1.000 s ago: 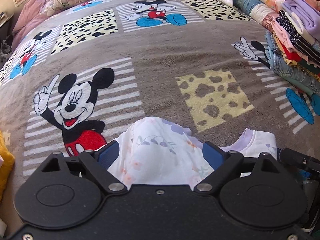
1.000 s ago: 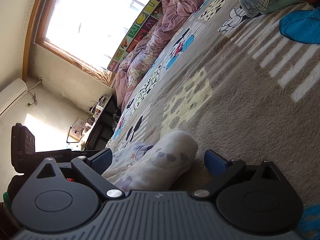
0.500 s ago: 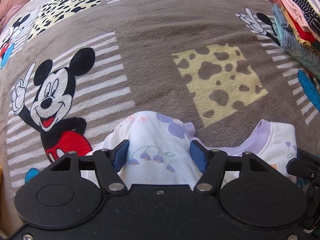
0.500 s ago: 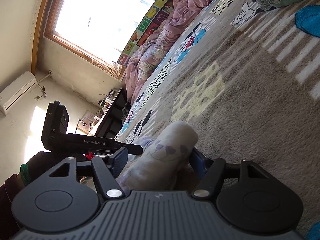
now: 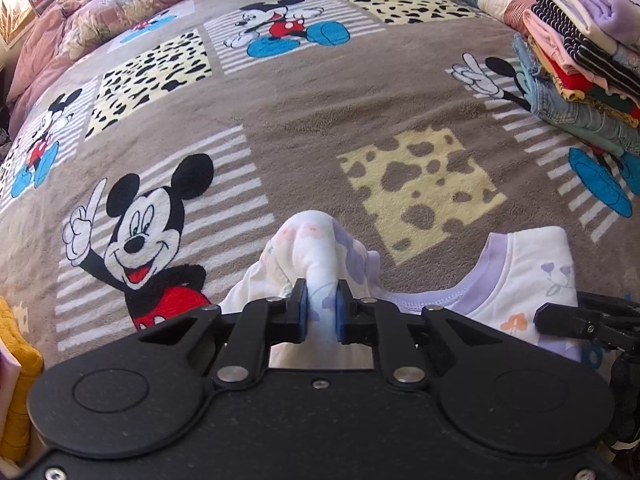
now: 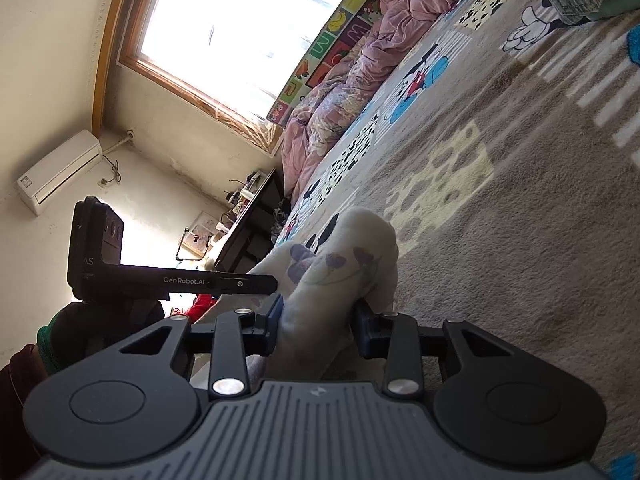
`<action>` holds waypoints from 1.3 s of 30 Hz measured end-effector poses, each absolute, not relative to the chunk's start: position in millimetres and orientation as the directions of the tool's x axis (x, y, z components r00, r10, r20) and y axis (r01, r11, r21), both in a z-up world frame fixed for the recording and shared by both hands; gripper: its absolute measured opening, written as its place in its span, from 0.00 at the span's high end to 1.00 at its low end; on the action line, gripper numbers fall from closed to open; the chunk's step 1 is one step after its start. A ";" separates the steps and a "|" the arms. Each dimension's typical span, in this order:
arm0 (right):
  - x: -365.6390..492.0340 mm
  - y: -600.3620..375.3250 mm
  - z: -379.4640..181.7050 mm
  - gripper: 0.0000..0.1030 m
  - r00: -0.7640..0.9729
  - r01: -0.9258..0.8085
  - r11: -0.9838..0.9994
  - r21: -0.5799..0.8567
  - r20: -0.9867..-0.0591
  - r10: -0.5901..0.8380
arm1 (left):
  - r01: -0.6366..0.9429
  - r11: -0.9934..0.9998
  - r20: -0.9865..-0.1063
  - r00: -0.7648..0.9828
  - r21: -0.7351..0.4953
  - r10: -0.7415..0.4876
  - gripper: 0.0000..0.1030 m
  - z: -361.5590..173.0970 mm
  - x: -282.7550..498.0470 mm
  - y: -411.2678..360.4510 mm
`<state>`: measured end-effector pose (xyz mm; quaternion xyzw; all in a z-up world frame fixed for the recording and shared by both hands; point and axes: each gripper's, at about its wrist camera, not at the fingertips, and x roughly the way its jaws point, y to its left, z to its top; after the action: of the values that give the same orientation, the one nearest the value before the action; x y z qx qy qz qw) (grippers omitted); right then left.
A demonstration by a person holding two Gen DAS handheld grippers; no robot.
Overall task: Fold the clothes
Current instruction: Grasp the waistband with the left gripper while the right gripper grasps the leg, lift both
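A bed fills the room, covered by a brown fleece blanket [image 5: 320, 120] printed with cartoon mice and yellow spotted squares.

At the lower centre of the left wrist view lies the floral garment [image 5: 532, 276], white with a lilac neckband. The left gripper [image 5: 320, 312] has its blue pads pinched narrow on a bunched ridge of the cloth, which puffs up beyond the fingers. In the right wrist view the right gripper [image 6: 318, 320] holds another fold of the same garment between its pads, closed onto the fabric though less tightly, a thick roll standing up between them. Both ends look gripped near the front edge of the bed.

My guess is that this is the grasp part of a fold: two points taken, the cloth ready to be lifted and carried over or spread flat. Whichever it is, the next move needs both hands to rise together and keep the cloth taut, so the soft knit doesn't slip or sag.

A stack of folded clothes [image 5: 580, 60] sits at the upper right of the left view, well apart. A pink quilt [image 6: 340, 92] is heaped along the far edge under a bright window [image 6: 240, 20], with an air conditioner [image 6: 60, 172] on the wall at left.
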<state>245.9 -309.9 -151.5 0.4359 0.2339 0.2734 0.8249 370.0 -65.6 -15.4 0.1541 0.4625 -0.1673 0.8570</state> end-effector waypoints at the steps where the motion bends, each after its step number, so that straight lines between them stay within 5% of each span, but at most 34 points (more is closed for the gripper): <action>1: 244.9 -310.6 -150.2 0.64 0.744 -0.256 0.464 0.848 -0.134 0.655 | 0.426 0.898 -0.834 0.531 0.112 -0.149 0.90 -8.7 367.5 -65.3; 23: 230.5 -323.3 -93.8 0.74 0.792 -0.337 0.404 0.850 0.025 0.610 | 0.442 0.891 -0.649 0.710 0.108 -0.273 0.91 102.7 323.1 -58.5; 39: 295.1 -326.0 12.2 0.78 0.793 -0.438 0.448 0.779 0.101 0.600 | 0.404 0.913 -0.508 0.800 0.064 -0.318 0.91 155.0 341.1 -39.8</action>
<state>295.1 -326.0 12.2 0.4264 0.0950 0.3071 0.8455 341.1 -39.8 155.0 0.0850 0.2517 -0.1910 0.9450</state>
